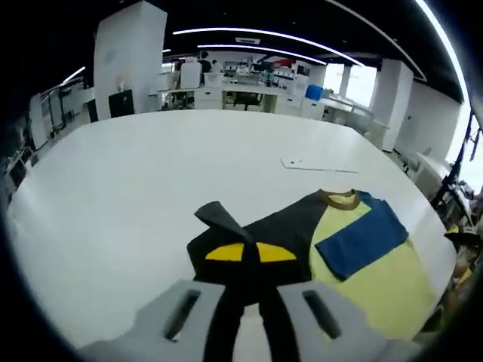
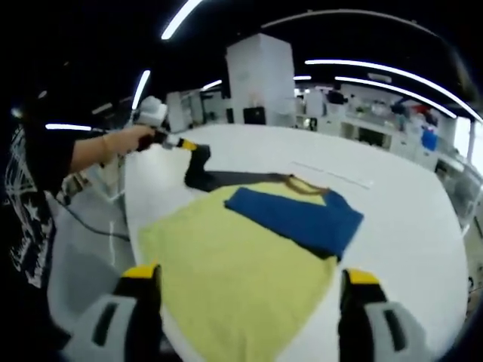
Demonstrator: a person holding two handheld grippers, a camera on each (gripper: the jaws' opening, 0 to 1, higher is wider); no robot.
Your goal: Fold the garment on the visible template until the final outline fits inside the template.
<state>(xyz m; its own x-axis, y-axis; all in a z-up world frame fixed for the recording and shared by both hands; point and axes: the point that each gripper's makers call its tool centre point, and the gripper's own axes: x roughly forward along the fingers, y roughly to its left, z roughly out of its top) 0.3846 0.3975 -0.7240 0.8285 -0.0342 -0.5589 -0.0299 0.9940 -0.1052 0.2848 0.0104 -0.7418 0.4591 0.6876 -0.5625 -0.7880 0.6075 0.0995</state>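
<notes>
A T-shirt lies flat near the table edge: pale yellow body (image 2: 241,264), blue sleeve (image 2: 298,215) folded across it, brown collar (image 1: 341,198), and a black part (image 1: 290,222) on the far side. My left gripper (image 1: 250,253) is shut on the black cloth, which is lifted into a peak (image 1: 216,214) just past its yellow tips. In the right gripper view, that left gripper (image 2: 185,145) is held by a person's hand and pinches the black edge (image 2: 200,160). My right gripper (image 2: 250,283) is open wide over the yellow hem, holding nothing.
The white table (image 1: 151,173) stretches far behind the shirt. A thin template outline (image 1: 317,164) lies on it beyond the collar, seen too as a faint line (image 2: 332,175). The person (image 2: 34,196) stands at the table's edge. Desks and pillars fill the background.
</notes>
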